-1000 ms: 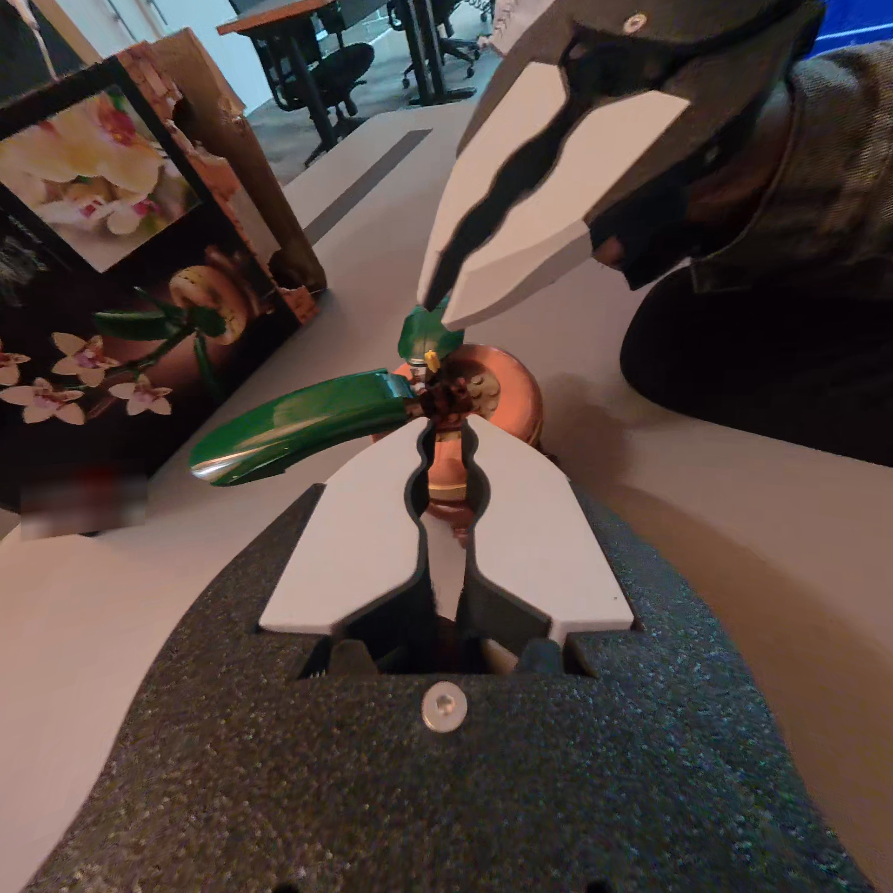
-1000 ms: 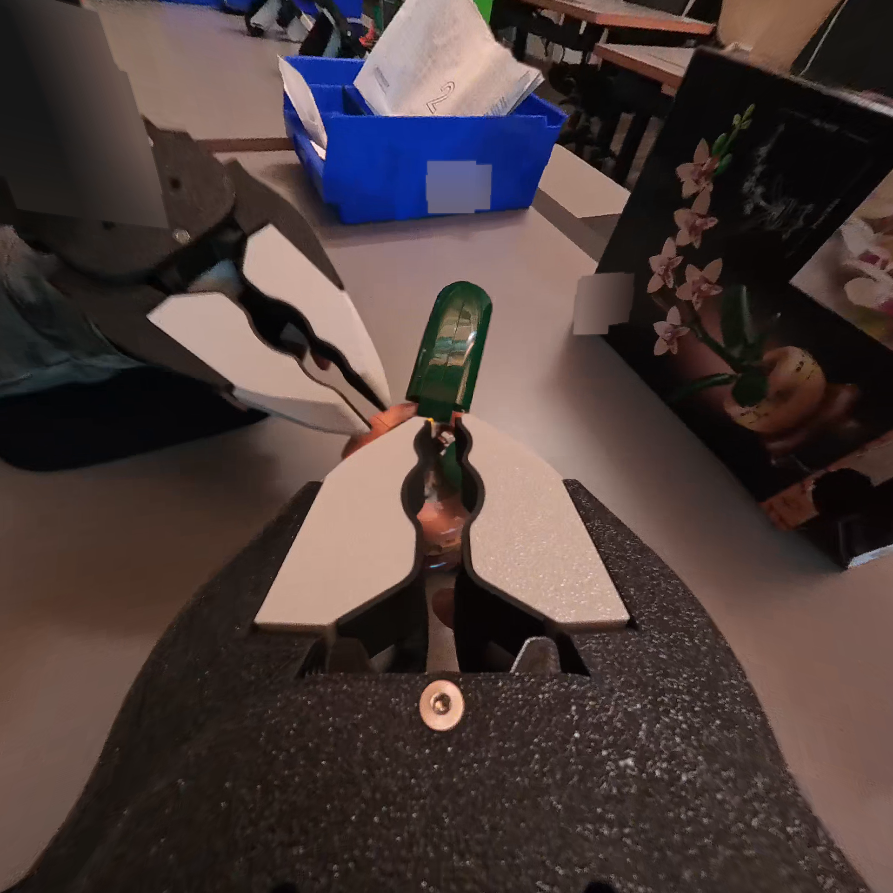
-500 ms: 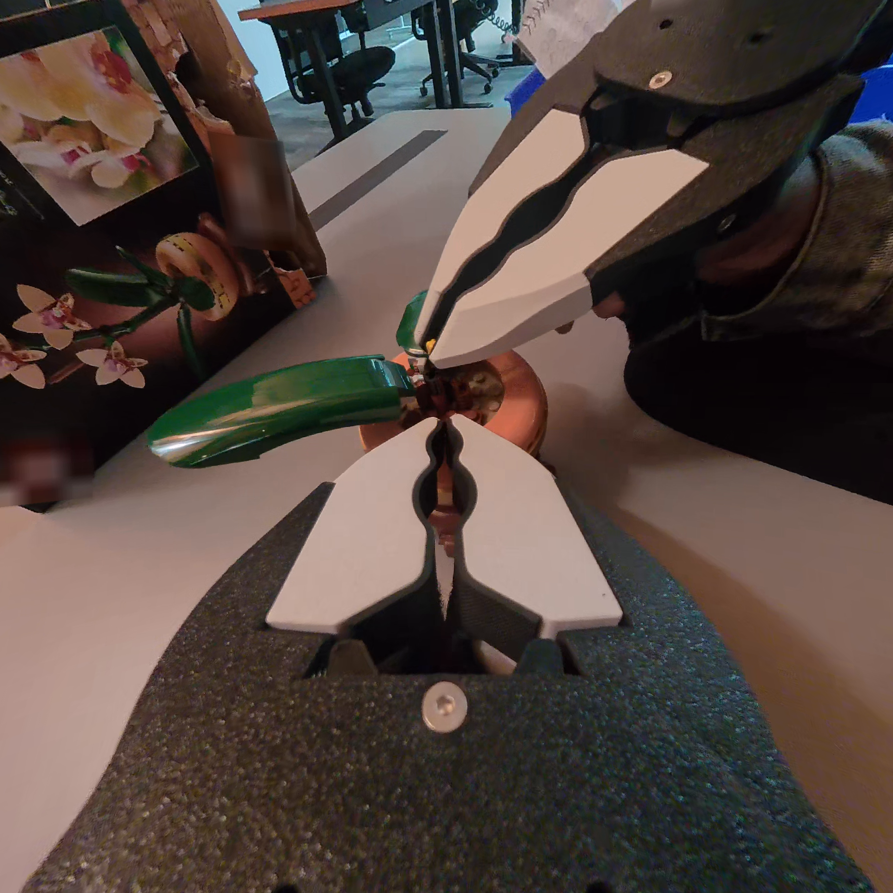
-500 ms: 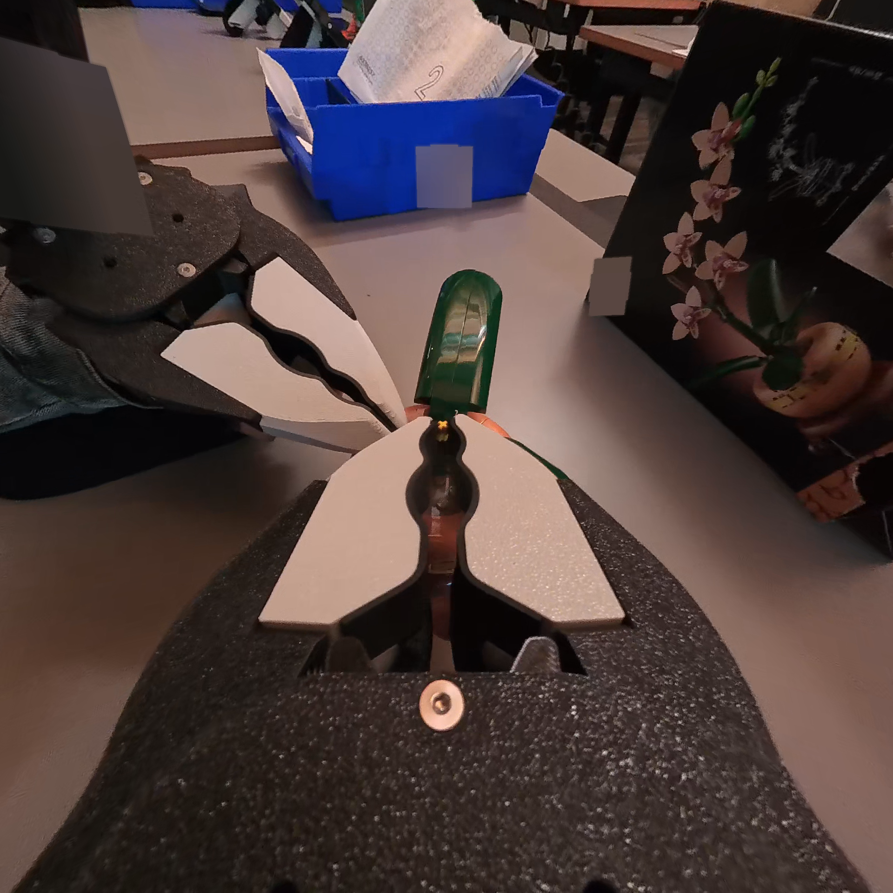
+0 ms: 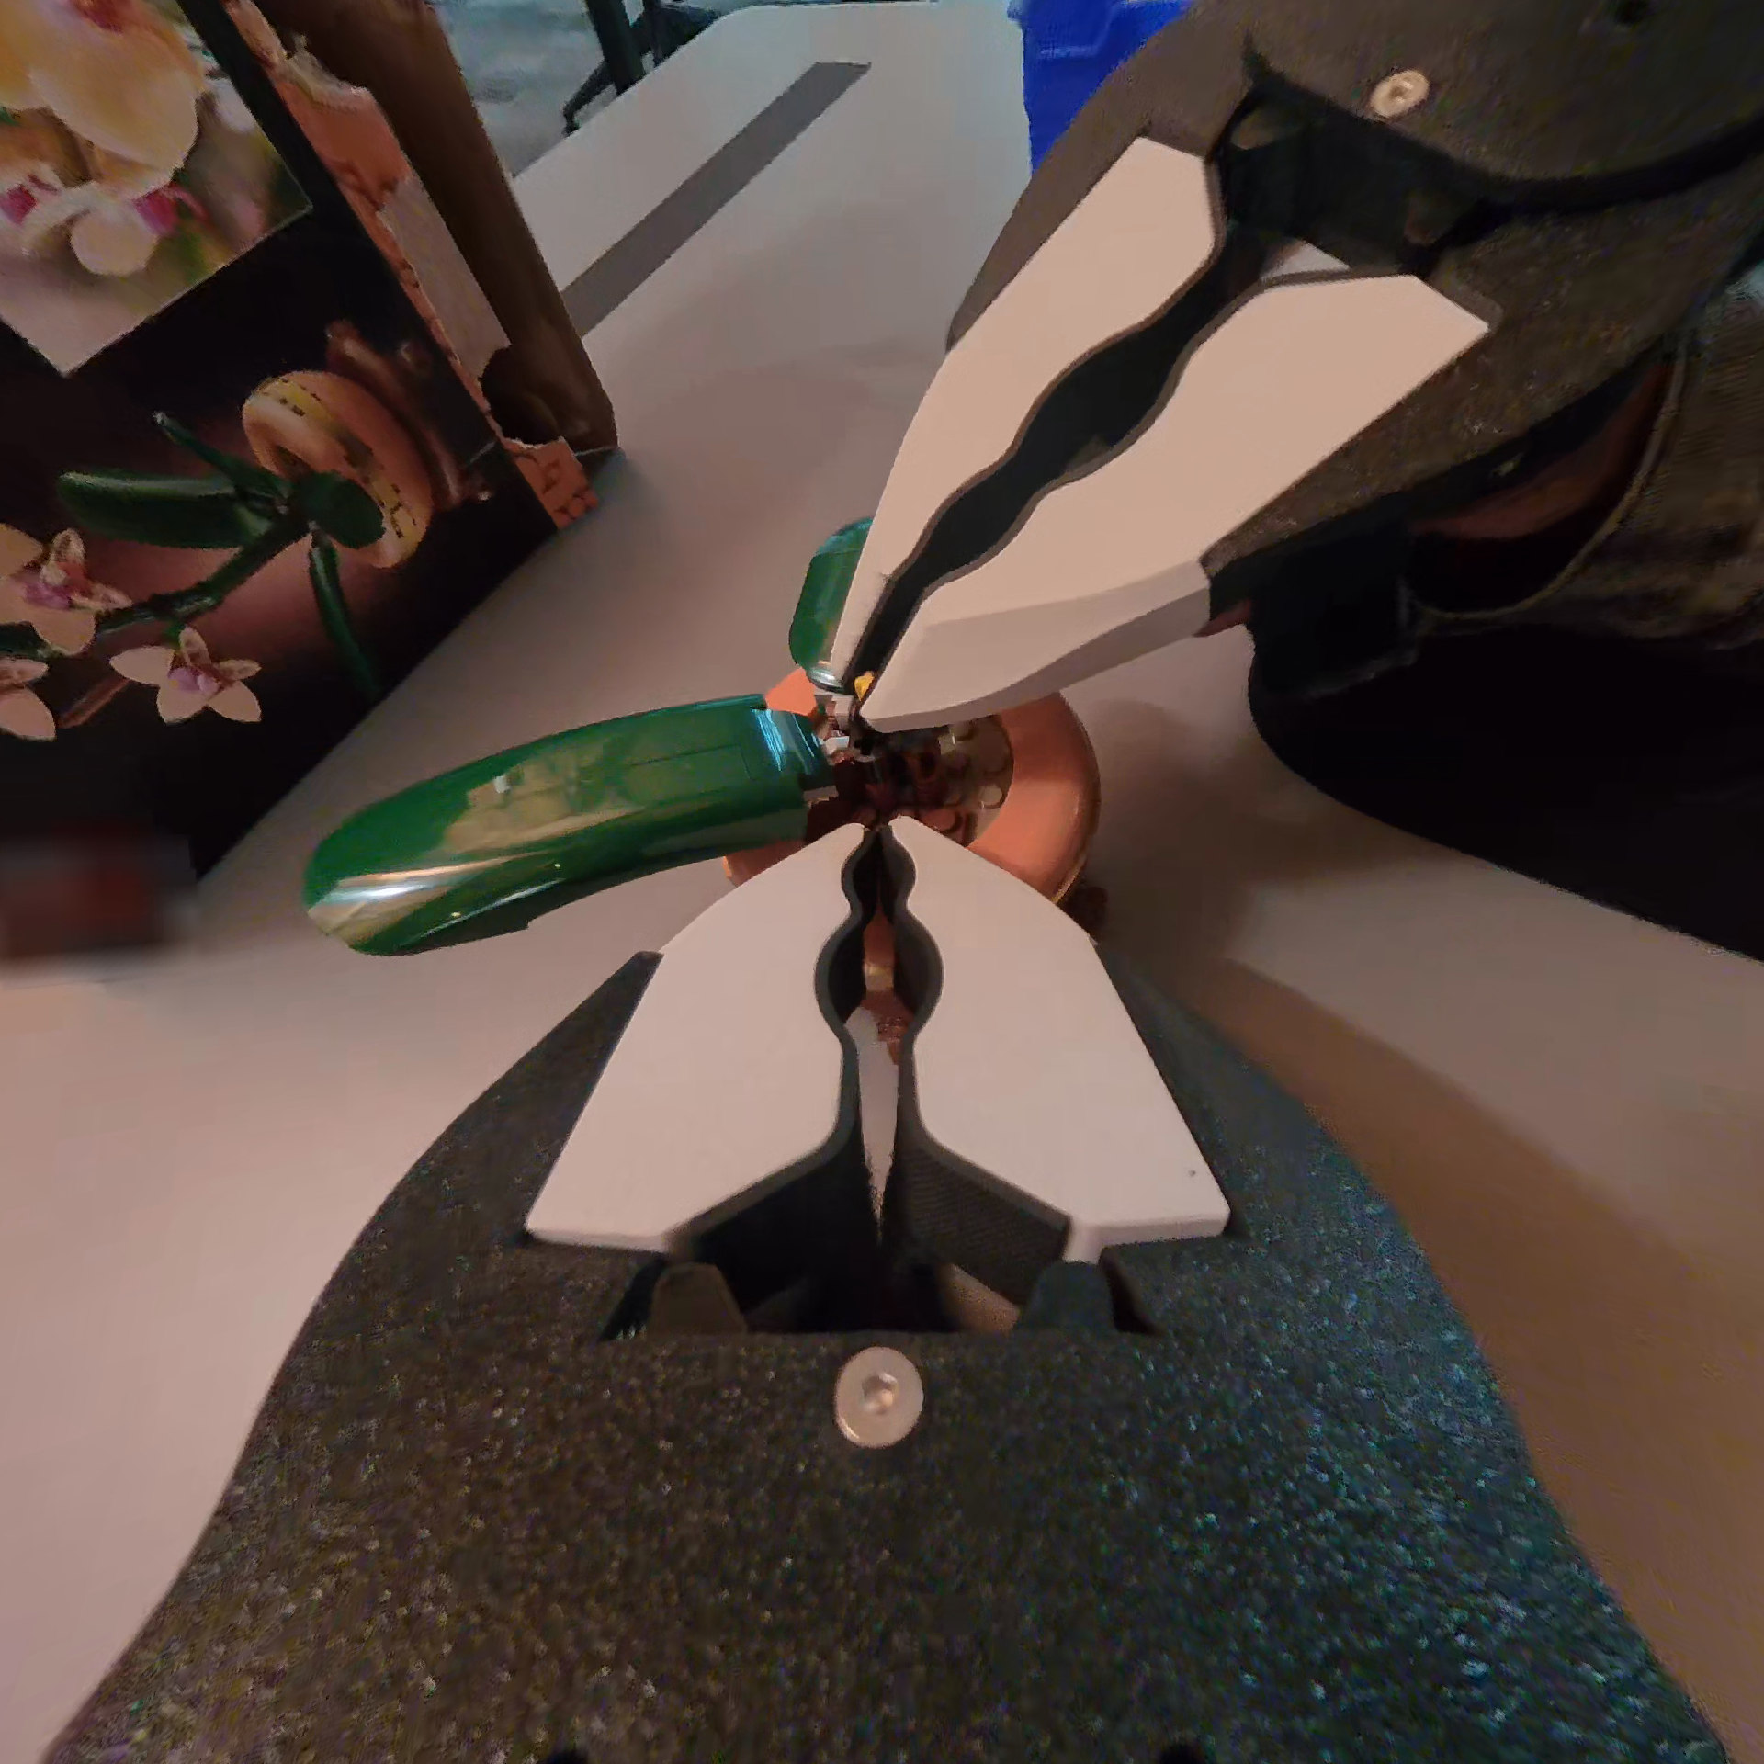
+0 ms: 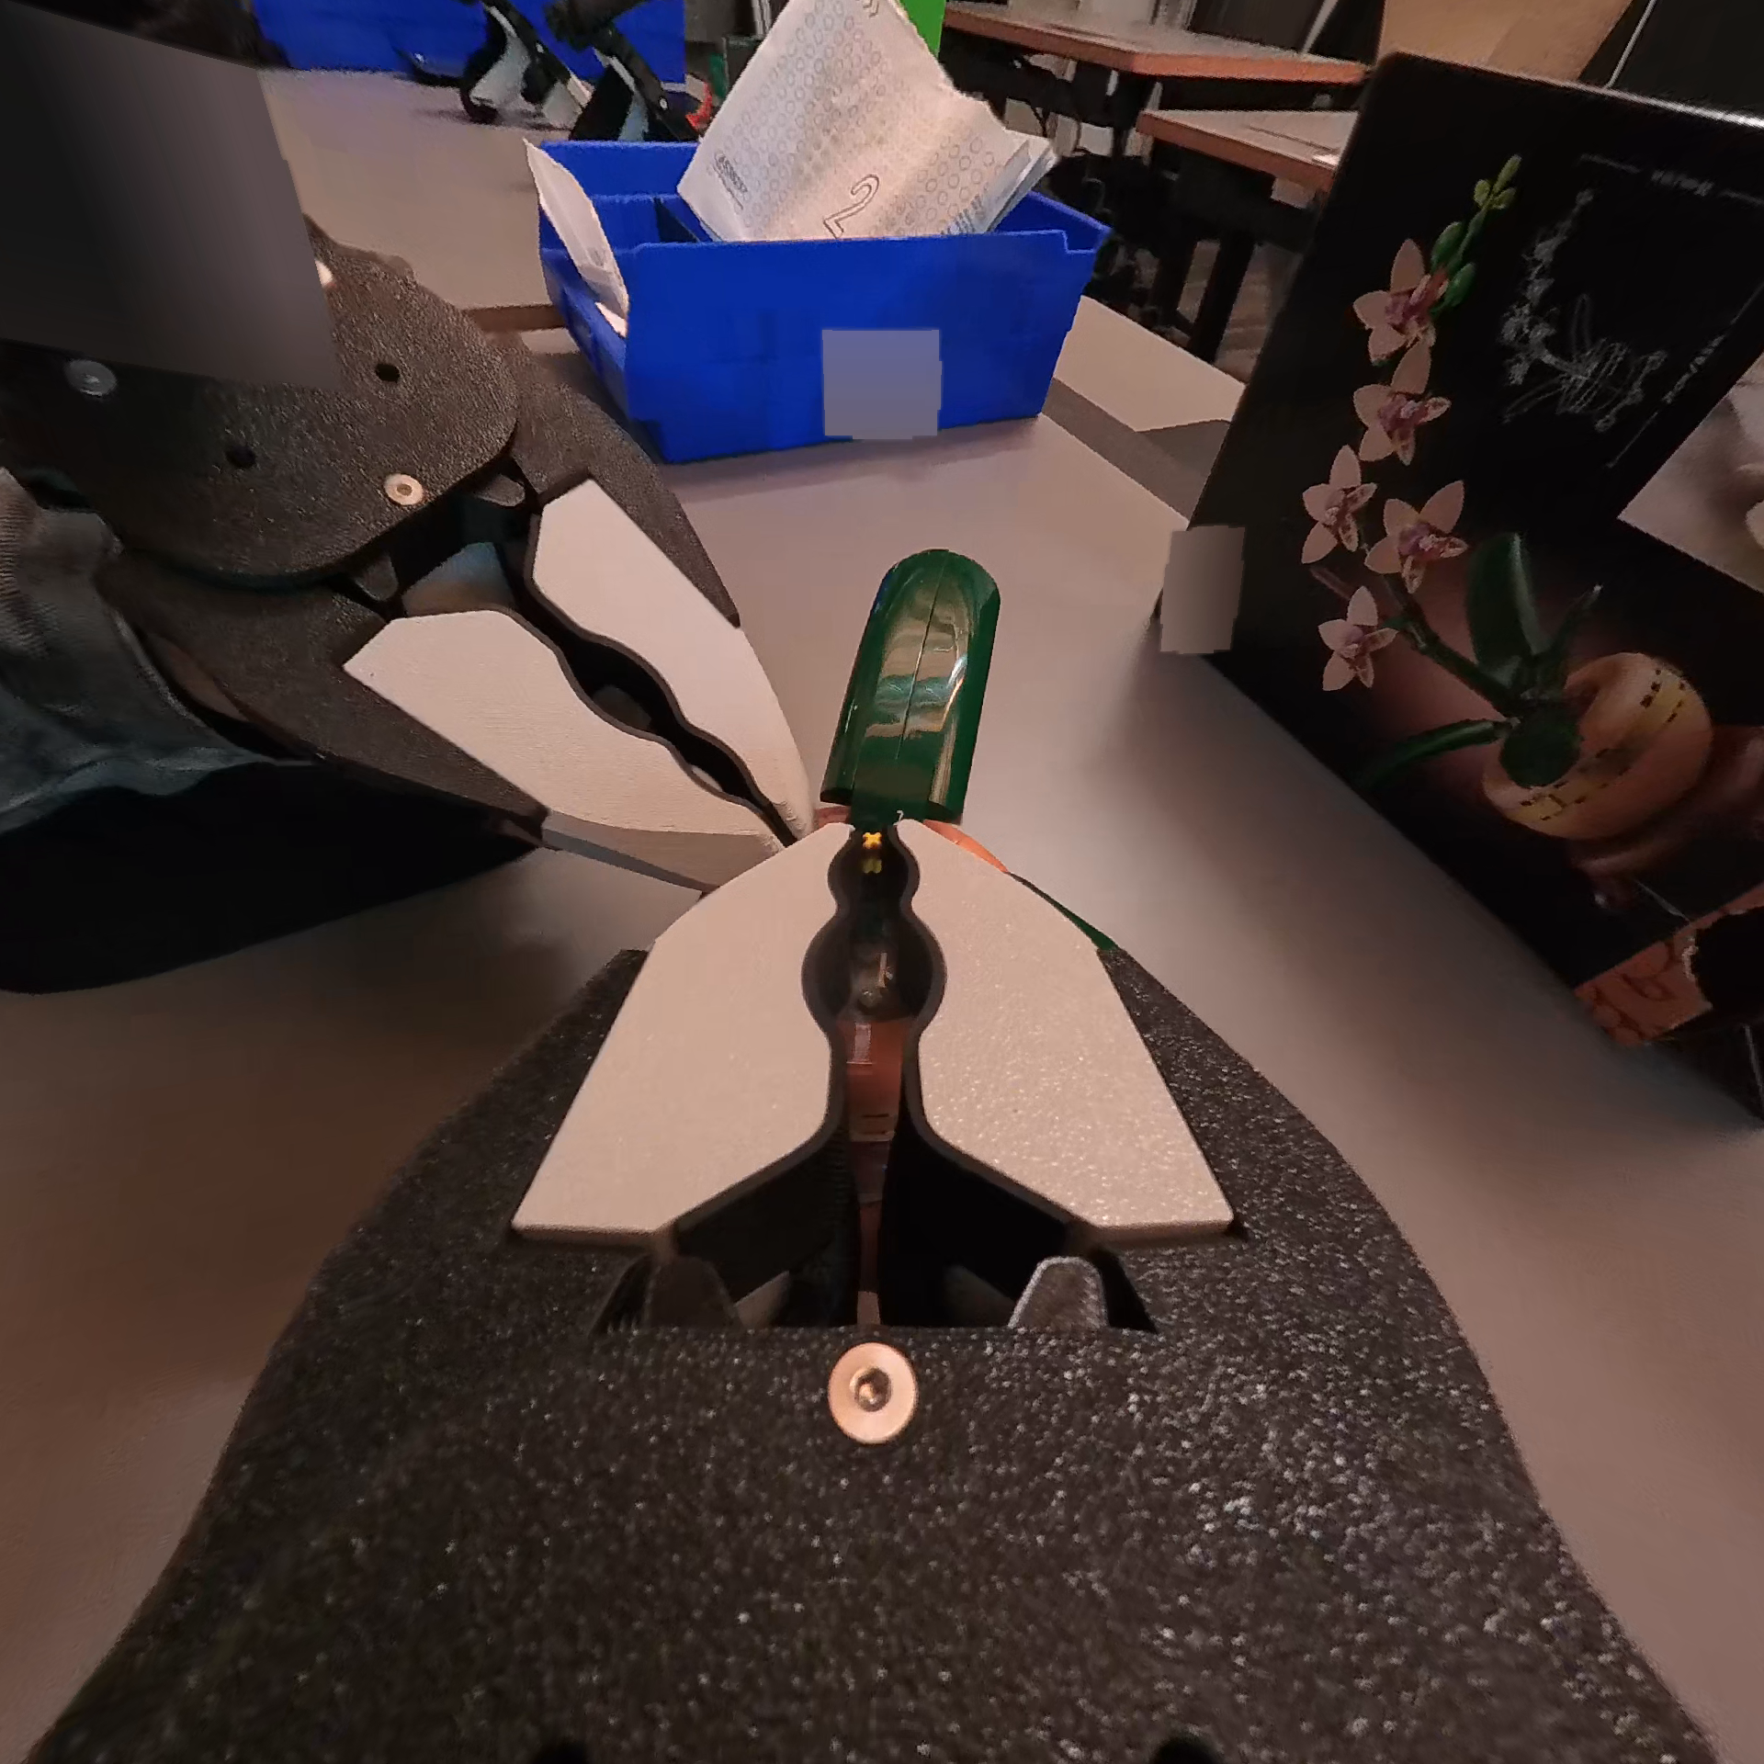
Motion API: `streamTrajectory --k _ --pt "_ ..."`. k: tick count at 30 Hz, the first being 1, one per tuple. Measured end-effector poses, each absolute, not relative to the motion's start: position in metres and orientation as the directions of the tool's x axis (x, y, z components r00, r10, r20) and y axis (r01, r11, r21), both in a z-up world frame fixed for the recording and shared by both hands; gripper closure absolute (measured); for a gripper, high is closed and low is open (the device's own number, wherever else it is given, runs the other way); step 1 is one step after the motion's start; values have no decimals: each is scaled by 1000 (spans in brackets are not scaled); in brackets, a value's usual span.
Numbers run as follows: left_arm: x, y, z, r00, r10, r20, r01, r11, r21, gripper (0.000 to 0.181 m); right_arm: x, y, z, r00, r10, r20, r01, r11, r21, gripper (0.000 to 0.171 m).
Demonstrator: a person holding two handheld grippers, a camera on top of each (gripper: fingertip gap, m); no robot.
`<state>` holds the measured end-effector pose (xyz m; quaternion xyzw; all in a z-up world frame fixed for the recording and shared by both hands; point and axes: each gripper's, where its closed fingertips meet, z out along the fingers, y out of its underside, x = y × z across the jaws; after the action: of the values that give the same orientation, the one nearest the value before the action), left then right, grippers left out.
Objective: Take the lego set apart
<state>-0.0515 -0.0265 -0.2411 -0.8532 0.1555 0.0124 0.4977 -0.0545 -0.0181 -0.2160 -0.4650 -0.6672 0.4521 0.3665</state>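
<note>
Lego set (image 5: 1040, 773), a copper-coloured pot with a dark studded centre and glossy green leaves, stands on the grey table (image 5: 239, 1098) between both grippers. Left gripper (image 5: 873, 835): fingers nearly pressed together, tips at the pot's near rim beside the base of the long green leaf (image 5: 563, 826); whether they actually pinch a part, cannot tell. Right gripper (image 6: 873, 832): fingers drawn close around a small yellow piece (image 6: 871, 840) and the dark stem below it at the plant's centre, tips just below the upright leaf's base, second smaller leaf (image 5: 829, 597) behind them; printed orchid box (image 6: 1489, 592) and blue bin (image 6: 811, 296) stand apart.
</note>
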Motion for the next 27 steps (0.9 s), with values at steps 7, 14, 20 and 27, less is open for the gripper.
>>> streamTrajectory --k 7,14,20,27 --pt "-47 -26 -234 941 -262 -212 -301 -373 -878 167 -54 -15 -216 -294 954 59 292 149 -945 168" --pt "-43 -22 -219 938 -243 -246 -309 -270 -912 166 -54 -15 -216 -301 953 40 292 132 -947 168" --pt "-46 -17 -220 926 -238 -293 -353 -269 -896 178 -53 -14 -216 -302 953 32 294 124 -948 168" --pt "-48 -17 -218 896 -247 -369 -427 -245 -871 170 -51 -15 -216 -313 949 27 293 124 -948 168"
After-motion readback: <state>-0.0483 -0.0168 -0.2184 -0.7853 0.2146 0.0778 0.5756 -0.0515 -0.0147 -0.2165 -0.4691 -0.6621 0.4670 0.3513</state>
